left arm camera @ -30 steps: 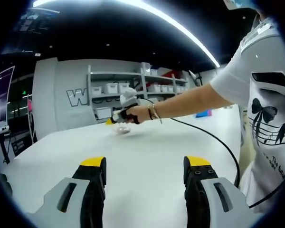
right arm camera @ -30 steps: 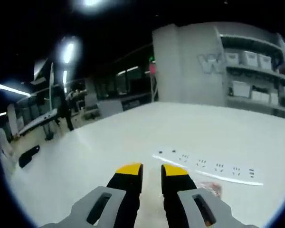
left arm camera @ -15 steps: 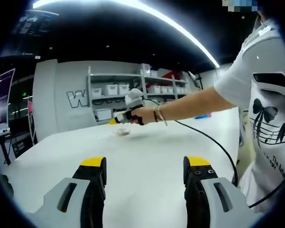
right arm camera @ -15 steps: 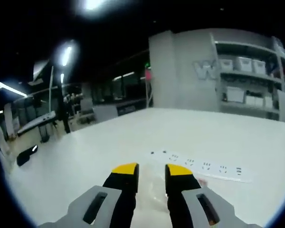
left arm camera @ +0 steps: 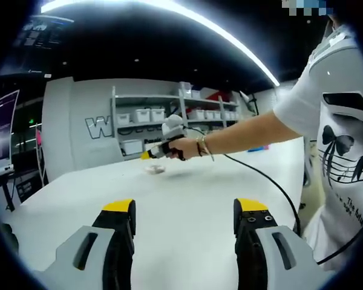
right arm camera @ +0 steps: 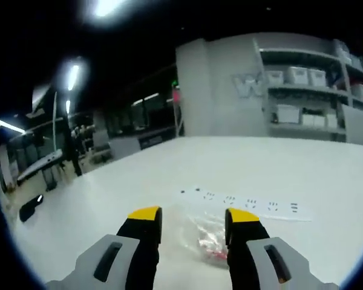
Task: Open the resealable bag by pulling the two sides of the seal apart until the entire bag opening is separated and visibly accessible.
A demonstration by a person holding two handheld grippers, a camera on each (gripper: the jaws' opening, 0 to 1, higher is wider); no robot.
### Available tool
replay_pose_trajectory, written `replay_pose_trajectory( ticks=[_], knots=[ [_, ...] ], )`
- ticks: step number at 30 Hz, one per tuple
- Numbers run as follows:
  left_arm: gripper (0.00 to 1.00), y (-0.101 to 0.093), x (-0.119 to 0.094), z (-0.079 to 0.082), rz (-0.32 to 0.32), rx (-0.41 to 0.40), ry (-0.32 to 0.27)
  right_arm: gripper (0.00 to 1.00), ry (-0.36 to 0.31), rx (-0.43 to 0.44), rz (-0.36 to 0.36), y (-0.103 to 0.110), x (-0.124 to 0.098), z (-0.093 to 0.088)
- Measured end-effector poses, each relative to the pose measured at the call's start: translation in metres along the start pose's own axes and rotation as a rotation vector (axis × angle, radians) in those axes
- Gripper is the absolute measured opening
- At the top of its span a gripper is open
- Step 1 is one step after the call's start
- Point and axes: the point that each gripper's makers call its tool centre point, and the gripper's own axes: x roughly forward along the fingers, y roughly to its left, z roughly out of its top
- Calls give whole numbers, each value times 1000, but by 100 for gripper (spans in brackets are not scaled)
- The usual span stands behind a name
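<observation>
Resealable bag (right arm camera: 201, 232) lies flat on white table (right arm camera: 109, 199), lower centre of my right gripper view, red contents inside, between spread jaws of right gripper (right arm camera: 192, 219). Power strip (right arm camera: 245, 202) just beyond. My left gripper (left arm camera: 186, 208) spread wide, nothing held. Wall lettering starts "W".
</observation>
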Motion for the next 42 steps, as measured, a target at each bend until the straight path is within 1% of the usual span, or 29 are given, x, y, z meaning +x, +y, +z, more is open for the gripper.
replay_pose_trajectory(
  ticks=[5,8,11,14,18,21,22,25,27,32,35,39,42],
  knots=[
    [65,-1,-1,0,-1,1,0,49,-10,31,-12,-8,3,1],
    [65,-1,-2,2,3,1,-3,53,-4,27,-27,-13,3,1],
    [65,-2,-3,3,5,4,-6,60,-18,40,-32,-18,1,5],
    [65,-3,-4,4,4,7,-4,66,-17,45,-35,-21,1,5],
    [65,-5,-5,3,3,8,2,81,-15,73,-35,-24,2,2],
    [65,-6,-5,3,4,12,5,82,2,82,-40,-23,-2,-6],
    [65,-6,-5,4,4,13,5,83,2,84,-41,-25,-3,-6],
    [65,-8,-5,6,2,19,5,88,-5,92,-47,-29,-6,-3],
    [65,-10,-5,7,-1,23,6,93,-16,94,-51,-27,-9,-3],
    [65,-12,-5,8,-3,31,7,97,-33,90,-45,-28,-16,3],
    [65,-14,-6,8,-1,34,8,99,-43,92,-38,-26,-22,3],
    [65,-16,-8,8,1,38,9,99,-44,91,-32,-25,-29,2],
    [65,-18,-9,10,0,42,9,99,-45,96,-31,-21,-41,-2]
  ],
)
